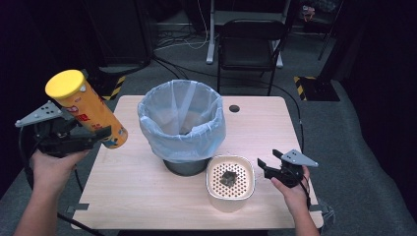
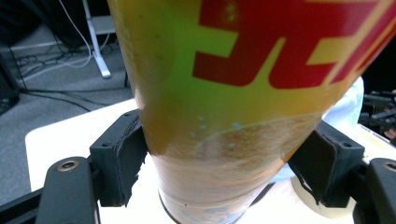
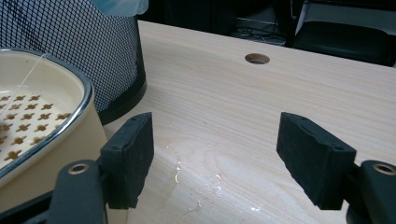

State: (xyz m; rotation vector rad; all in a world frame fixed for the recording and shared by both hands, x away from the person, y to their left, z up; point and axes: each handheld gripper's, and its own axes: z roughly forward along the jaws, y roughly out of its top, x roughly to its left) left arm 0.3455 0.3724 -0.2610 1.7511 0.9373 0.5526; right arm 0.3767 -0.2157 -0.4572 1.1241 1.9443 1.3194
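Observation:
A yellow crisp tube [image 1: 88,108] with a yellow lid and red lettering is held tilted above the table's left edge, lid up and to the left. My left gripper [image 1: 74,137] is shut on the tube [image 2: 233,93], both pads pressed against its sides. A mesh bin [image 1: 182,123] lined with a pale blue bag stands mid-table. In front of it sits a cream container [image 1: 230,183] with a perforated insert and a dark lump inside. My right gripper [image 1: 268,164] is open just right of the container [image 3: 37,140], low over the table, nothing between its jaws.
The wooden table [image 1: 147,191] has a cable hole [image 1: 234,108] at the back right. Small wet spots [image 3: 196,186] lie on the wood near my right gripper. A black chair [image 1: 248,46] stands behind the table.

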